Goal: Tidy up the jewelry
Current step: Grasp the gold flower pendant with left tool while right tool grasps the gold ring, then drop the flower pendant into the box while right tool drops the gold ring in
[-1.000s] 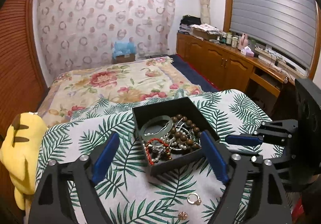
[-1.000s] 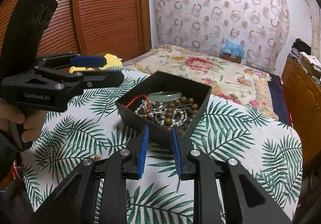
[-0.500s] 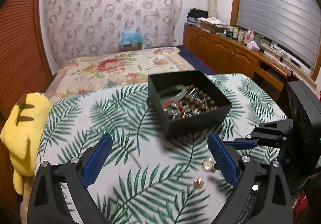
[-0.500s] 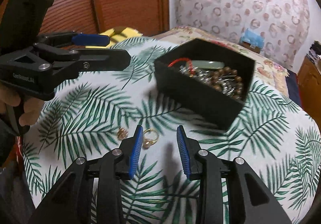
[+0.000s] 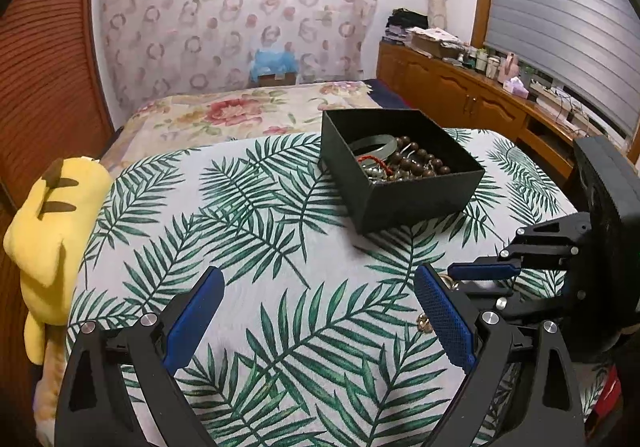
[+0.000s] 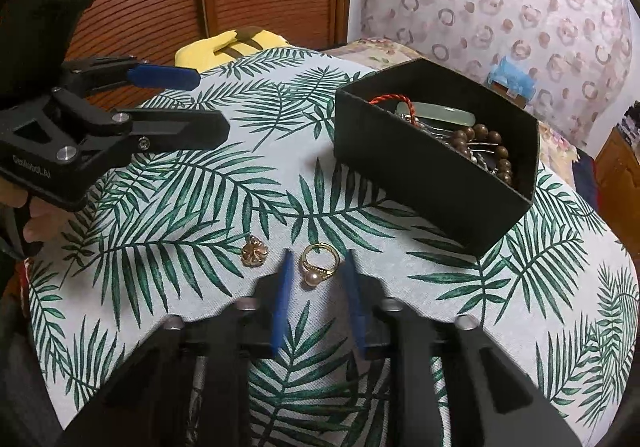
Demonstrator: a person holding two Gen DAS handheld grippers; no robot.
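Item: gold pearl ring, flat on the leaf-print worktop between the closing right tongs, pads seemingly not yet touching, pearl end toward them; left tongs wide open, empty, farther off; black box beyond.

A home bedroom — a bed with a floral cover stands behind the palm-leaf tablecloth, a circle-patterned curtain hangs across the far wall, and a yellow plush toy sits at the table's edge. Wooden cabinets under a shuttered window carry household clutter — bottles, papers, folded clothes
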